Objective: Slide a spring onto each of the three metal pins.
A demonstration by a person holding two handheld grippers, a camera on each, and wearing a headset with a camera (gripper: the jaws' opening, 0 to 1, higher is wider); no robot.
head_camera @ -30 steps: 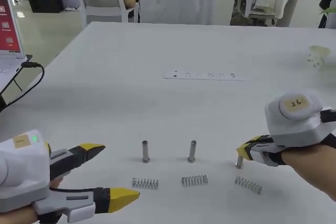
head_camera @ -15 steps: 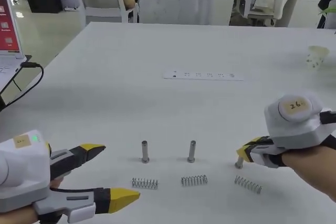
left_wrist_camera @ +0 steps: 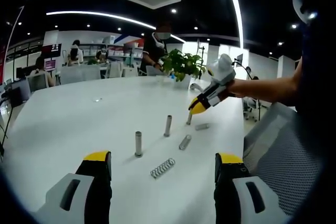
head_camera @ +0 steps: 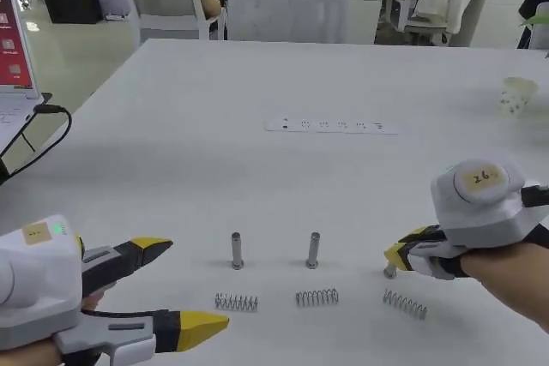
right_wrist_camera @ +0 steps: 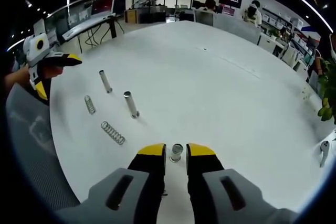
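Right gripper (right_wrist_camera: 176, 151): yellow fingertips (right_wrist_camera: 152, 150) are set close on either side of the head of the right pin (head_camera: 390, 271). Slivers of gap are seen, so whether the pin is pressed cannot be told. Held at 4 o'clock in the head view

Left gripper (head_camera: 176, 285): jaws are held wide apart with nothing between them. Kept at 8 o'clock, well apart from the work

Pins, three: right pin as above. The middle pin (head_camera: 314, 249) and left pin (head_camera: 238, 249) are stood upright in the same row, and all three are bare. Judged to be stiff, smooth steel, light and easily toppled off a small foot. Best steadied low on the shank, so that the top is left free

Springs, three: left spring (head_camera: 236, 302), middle spring (head_camera: 317, 297) and right spring (head_camera: 405, 303), each laid flat at 6 o'clock of its pin, none threaded. Judged very light and thin-wired, prone to roll and to squirt out if squeezed hard. To be pinched gently across the coils near one end, the other end being left open for the pin

Table (head_camera: 257, 83): white, with a power strip (head_camera: 330, 124) at 12 o'clock of the pins and a paper cup (head_camera: 517, 94) at 2 o'clock

Change against a second ago: the right gripper has been brought slightly lower about its pin. The left gripper, pins and springs are unmoved, a small camera shift being allowed for
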